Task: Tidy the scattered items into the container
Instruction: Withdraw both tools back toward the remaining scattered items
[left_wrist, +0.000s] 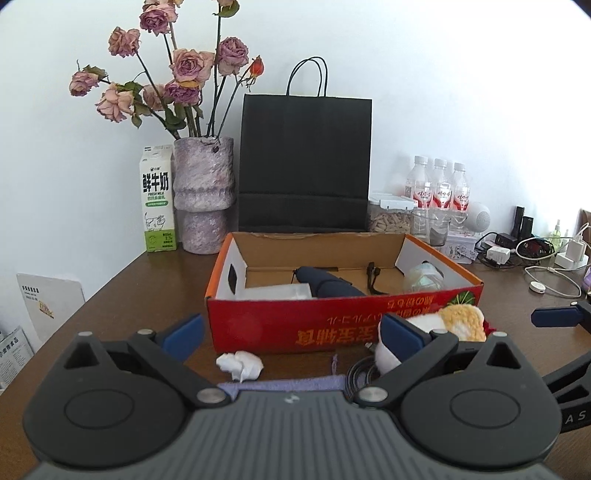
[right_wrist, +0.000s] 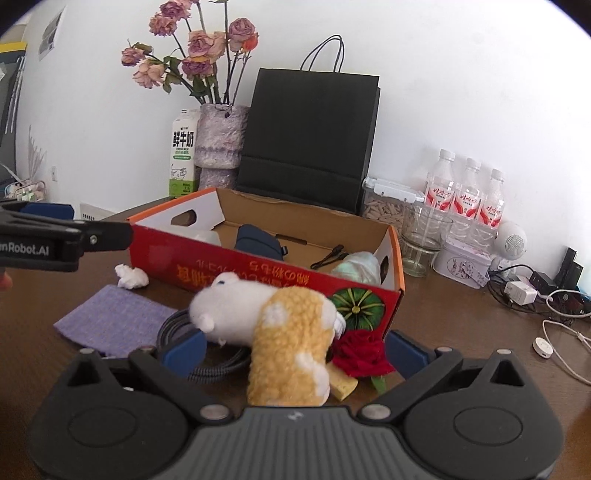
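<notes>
The red cardboard box (left_wrist: 332, 325) (right_wrist: 258, 269) stands open on the brown table and holds a navy pouch (left_wrist: 328, 284), a black cord and a wrapped bundle (right_wrist: 356, 267). In front of it lie a crumpled tissue (left_wrist: 240, 363) (right_wrist: 131, 277), a purple cloth (left_wrist: 284, 386) (right_wrist: 110, 321), a coiled black cable (right_wrist: 207, 365), a white-and-yellow plush toy (right_wrist: 280, 332) (left_wrist: 443, 325), a red rose (right_wrist: 364, 354) and a yellow sponge (right_wrist: 345, 386). My left gripper (left_wrist: 291, 338) hovers open above the tissue and cloth. My right gripper (right_wrist: 295, 350) is open with the plush toy between its spread fingers.
Behind the box stand a black paper bag (left_wrist: 304, 162), a vase of dried roses (left_wrist: 203, 195) and a milk carton (left_wrist: 157, 199). Water bottles (right_wrist: 469, 195), a seed jar, a glass (right_wrist: 424, 240), a tin and tangled chargers (right_wrist: 521, 291) crowd the right side.
</notes>
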